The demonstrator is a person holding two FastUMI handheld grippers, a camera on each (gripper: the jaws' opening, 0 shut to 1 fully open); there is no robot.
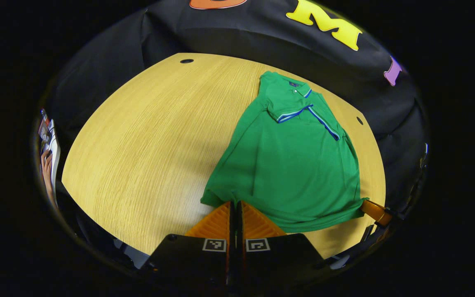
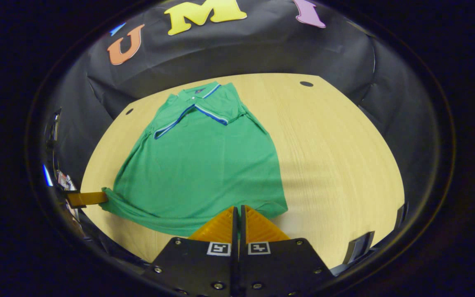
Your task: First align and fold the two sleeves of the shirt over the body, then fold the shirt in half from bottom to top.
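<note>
A green polo shirt with blue-and-white trimmed sleeves lies flat on the wooden table, collar at the far end. Both sleeves are folded over the chest. In the left gripper view my left gripper is shut on the hem's near left corner. The right gripper shows there at the hem's other corner. In the right gripper view my right gripper is shut on the hem of the shirt near its right corner. The left gripper shows far left, touching the hem's other corner.
The table has small dark cable holes near its far corners. Black cloth walls close in behind and beside it. A person's hand shows at the far left edge of the left gripper view.
</note>
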